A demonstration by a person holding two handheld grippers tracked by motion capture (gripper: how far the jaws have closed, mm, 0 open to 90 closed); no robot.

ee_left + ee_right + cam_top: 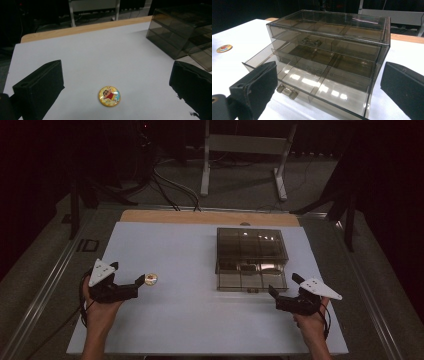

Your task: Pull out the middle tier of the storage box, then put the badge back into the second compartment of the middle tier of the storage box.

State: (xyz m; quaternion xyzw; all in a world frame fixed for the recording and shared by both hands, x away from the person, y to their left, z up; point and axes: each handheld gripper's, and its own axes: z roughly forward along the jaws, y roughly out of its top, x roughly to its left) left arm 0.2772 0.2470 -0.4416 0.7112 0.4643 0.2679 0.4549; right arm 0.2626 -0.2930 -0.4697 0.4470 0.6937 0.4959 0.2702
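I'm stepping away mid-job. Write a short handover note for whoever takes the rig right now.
Left claw: open, holding nothing, low over the white table, with the round cartoon badge lying flat between and just ahead of its jaws.
Right claw: open, holding nothing, facing the smoky plastic drawer box.
Done: the bottom drawer is pulled out; its visible compartments look empty. The upper drawer looks shut.
Left, likely: grip the badge, carry it across, drop it in a compartment of the open drawer, push the drawer shut.
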